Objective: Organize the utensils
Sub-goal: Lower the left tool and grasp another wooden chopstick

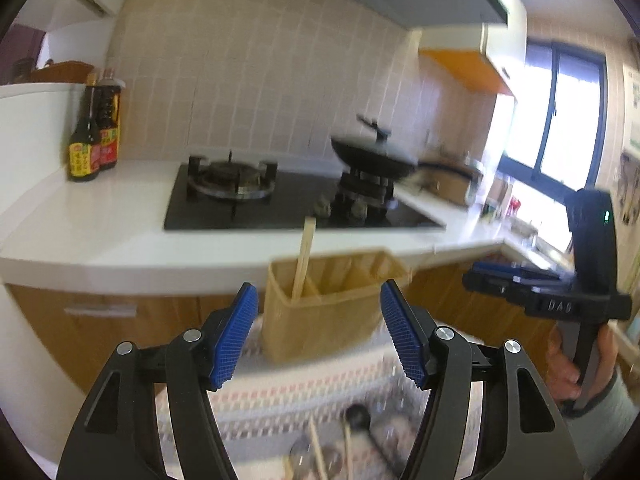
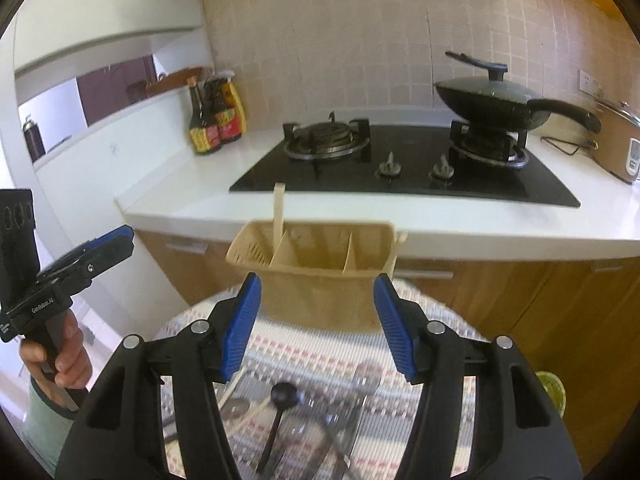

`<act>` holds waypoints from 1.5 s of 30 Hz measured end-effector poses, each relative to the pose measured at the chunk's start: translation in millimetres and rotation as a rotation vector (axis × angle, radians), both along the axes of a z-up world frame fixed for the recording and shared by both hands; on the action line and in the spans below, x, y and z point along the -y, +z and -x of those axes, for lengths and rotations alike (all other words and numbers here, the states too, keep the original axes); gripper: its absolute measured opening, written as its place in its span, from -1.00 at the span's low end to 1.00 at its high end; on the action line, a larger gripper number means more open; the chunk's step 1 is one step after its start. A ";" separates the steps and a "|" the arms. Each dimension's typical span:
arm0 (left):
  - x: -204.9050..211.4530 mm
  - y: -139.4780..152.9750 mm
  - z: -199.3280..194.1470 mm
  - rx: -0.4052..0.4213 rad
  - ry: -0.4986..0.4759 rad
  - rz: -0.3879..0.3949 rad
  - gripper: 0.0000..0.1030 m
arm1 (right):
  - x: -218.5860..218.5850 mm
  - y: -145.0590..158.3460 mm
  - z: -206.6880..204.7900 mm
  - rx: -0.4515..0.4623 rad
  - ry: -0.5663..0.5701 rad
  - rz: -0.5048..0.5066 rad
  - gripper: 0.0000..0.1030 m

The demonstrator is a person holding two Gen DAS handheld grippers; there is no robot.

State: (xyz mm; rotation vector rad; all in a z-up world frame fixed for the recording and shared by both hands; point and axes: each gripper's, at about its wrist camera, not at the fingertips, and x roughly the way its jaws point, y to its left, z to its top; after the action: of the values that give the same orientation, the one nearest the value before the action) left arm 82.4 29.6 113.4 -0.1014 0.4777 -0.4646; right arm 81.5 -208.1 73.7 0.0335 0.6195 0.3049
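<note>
A beige utensil holder (image 1: 320,320) (image 2: 320,256) with three compartments stands at the far end of a patterned mat (image 1: 300,392) (image 2: 312,352). A pair of wooden chopsticks (image 1: 304,256) (image 2: 279,212) stands upright in its left compartment. Loose on the mat lie a black spoon (image 2: 280,408) (image 1: 356,416), more chopsticks (image 2: 248,412) (image 1: 316,448) and blurred metal utensils (image 2: 344,420). My left gripper (image 1: 319,292) hovers open just short of the holder, nothing between its pads. My right gripper (image 2: 318,280) is open and empty too, above the loose utensils.
Behind the holder runs a white counter (image 2: 440,220) with a black gas hob (image 2: 400,168), a lidded wok (image 2: 492,100), sauce bottles (image 2: 212,120) and a rice cooker (image 2: 620,148). Wooden cabinet doors (image 2: 520,300) lie below. A hand (image 2: 68,356) grips the left tool.
</note>
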 end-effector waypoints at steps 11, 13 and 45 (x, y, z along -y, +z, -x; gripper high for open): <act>2.5 -77.6 10.5 -0.298 -0.039 -0.145 0.04 | -10.4 -79.1 -4.3 -0.281 0.007 0.100 -0.16; 3.9 -91.9 8.2 -0.357 -0.055 -0.146 -0.05 | -9.1 -95.8 -8.6 -0.341 0.019 0.099 -0.24; 35.3 -169.2 -14.8 -0.613 -0.106 -0.224 -0.40 | -16.3 -179.7 -46.6 -0.536 0.004 0.277 -0.53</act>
State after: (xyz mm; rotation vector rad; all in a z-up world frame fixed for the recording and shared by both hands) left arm 97.2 -5.6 -55.8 0.0008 1.1373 -0.4774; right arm 128.0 -191.8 -106.0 -0.1573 1.1892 0.2101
